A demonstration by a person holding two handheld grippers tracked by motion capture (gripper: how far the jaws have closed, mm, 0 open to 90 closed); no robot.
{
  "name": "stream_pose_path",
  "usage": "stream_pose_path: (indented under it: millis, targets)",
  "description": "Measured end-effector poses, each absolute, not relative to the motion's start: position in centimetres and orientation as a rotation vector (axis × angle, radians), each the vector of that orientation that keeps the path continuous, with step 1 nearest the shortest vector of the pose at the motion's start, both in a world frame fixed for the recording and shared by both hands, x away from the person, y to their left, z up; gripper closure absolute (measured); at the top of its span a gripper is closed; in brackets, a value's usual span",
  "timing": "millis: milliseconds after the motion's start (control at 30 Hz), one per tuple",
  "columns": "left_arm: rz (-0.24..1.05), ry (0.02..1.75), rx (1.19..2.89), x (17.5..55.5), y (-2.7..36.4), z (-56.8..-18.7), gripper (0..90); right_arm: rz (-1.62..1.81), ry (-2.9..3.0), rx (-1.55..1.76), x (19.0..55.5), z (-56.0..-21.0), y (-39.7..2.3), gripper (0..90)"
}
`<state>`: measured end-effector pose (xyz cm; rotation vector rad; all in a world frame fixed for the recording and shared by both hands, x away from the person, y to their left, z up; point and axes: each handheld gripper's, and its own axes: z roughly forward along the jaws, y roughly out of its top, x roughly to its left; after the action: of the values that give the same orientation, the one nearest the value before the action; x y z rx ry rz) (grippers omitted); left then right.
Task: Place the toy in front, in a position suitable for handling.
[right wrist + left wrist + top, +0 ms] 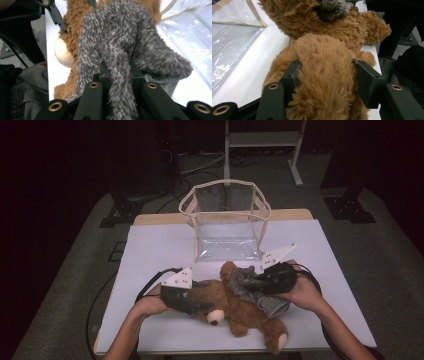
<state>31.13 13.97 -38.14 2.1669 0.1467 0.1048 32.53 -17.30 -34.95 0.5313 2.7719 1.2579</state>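
Lying on its back across the near half of the white table top (160,245), the brown plush teddy bear (240,312) has a grey fuzzy knitted garment (252,287) bunched over its upper body, and the work in hand looks like dressing or undressing the toy. The left gripper (192,306) has its black jaws set around a thick part of the bear (324,82), the pads pressing into the fur on either side, so it is gripping the toy. The right gripper (260,281) is clamped tight on a fold of the grey garment (120,82), its jaws nearly together with the fabric pinched between them. Both things are soft and light: the bear will squash and flop under any squeeze, so a limb or the torso gives a firmer purchase than loose fur, while the garment stretches and slides over the pile, and is best taken at a hem or sleeve edge where the cloth doubles. Pulling hard on a thin fold could let it slip out or drag the bear along. Beyond the toy, toward the far edge, stands an open clear plastic bag with cream trim (226,220), well apart from both grippers. Dark floor and a metal stand lie behind the table.
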Motion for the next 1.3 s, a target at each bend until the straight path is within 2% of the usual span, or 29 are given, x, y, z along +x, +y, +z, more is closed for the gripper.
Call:
stream_pose_path:
  millis: [167, 433, 533, 633, 800, 1000, 1167, 1300]
  targets:
    - [0.117, 0.148, 2.171, 31.1, 14.0, -38.1, 43.7, 1.272, 2.745, 0.59, 32.3, -34.6, -20.1, 77.0]
    - [0.105, 0.15, 2.162, 31.3, 13.9, -38.2, 43.2, 1.379, 2.661, 0.809, 31.1, -36.5, -26.7, 76.9]
    - [0.109, 0.143, 2.168, 31.2, 13.8, -38.1, 42.9, 1.401, 2.638, 0.854, 30.6, -37.0, -28.0, 76.9]
    - [0.113, 0.14, 2.171, 31.2, 13.8, -38.1, 42.8, 1.426, 2.611, 0.854, 30.4, -36.1, -28.4, 76.9]
    - [0.128, 0.126, 2.179, 31.0, 13.7, -38.0, 42.3, 1.428, 2.609, 0.746, 31.4, -33.1, -26.7, 76.9]
    - [0.138, 0.112, 2.187, 31.0, 13.7, -38.0, 42.2, 1.399, 2.686, 0.603, 34.0, -30.4, -22.2, 77.0]
    - [0.145, 0.104, 2.191, 30.9, 13.6, -37.9, 42.2, 1.362, 2.805, 0.515, 35.7, -30.3, -17.7, 77.0]
    - [0.149, 0.1, 2.191, 30.8, 13.7, -37.9, 41.9, 1.258, 2.914, 0.444, 35.9, -31.9, -15.1, 76.9]
